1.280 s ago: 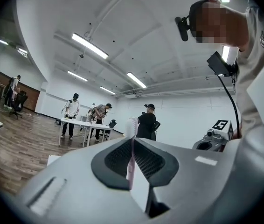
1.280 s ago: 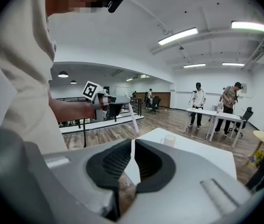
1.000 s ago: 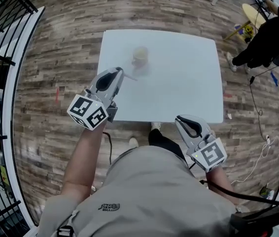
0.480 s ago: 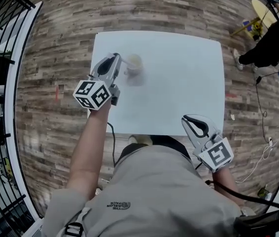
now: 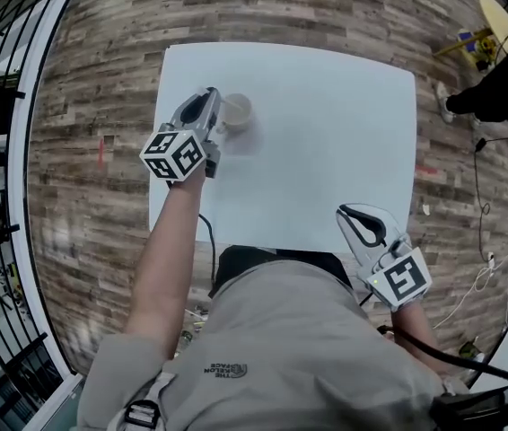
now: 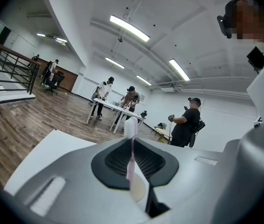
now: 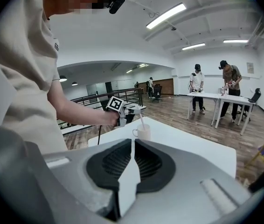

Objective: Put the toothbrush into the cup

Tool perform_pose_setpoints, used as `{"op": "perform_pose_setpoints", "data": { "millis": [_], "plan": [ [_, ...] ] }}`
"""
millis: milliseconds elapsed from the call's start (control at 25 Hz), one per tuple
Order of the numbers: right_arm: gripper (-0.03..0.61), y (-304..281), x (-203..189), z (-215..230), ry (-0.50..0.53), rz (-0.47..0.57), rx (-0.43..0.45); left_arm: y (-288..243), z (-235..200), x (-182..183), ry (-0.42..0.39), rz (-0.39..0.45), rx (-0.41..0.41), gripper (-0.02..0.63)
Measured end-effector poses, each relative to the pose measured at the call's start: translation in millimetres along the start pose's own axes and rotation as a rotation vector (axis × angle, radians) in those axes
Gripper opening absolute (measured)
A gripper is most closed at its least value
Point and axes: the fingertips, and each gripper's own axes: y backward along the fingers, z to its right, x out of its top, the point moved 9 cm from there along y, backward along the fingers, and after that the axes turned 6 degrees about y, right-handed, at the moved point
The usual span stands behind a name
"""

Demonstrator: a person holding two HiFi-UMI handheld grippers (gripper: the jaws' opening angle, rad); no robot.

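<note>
My head camera looks steeply down on the whole table (image 5: 326, 133) from above its near edge. The camera on my left claw (image 5: 211, 97) rides low by the left edge, facing the room. The one on my right claw (image 5: 344, 212), off the near edge, looks across the table and shares the cup (image 5: 237, 110) with the head view.

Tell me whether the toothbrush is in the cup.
Partly in: the toothbrush's lower end dips into the cup, leaning, with the left gripper clamped on it.

Cup (image 5: 237, 112) on table (image 5: 326, 133), far-left part. Left gripper (image 5: 213, 96) just left of cup, toothbrush (image 7: 142, 121) clamped in its jaws, slanting over the cup mouth; can't tell if its end is inside. Right gripper (image 5: 349, 215) near-right, at the table's near edge, well apart from cup.
</note>
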Motion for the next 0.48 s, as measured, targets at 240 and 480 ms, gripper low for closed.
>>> {"op": "perform_pose_setpoints", "data": {
  "millis": [240,480],
  "plan": [
    [0.012,-6,-10,13,-0.025,-0.009,0.025,-10,-13,-18,0.025,-0.031,0.038,0.02],
    [0.012,-14,-16,22,-0.051,-0.017,0.047,-17,-23,-30,0.039,-0.057,0.068,0.02]
  ]
}}
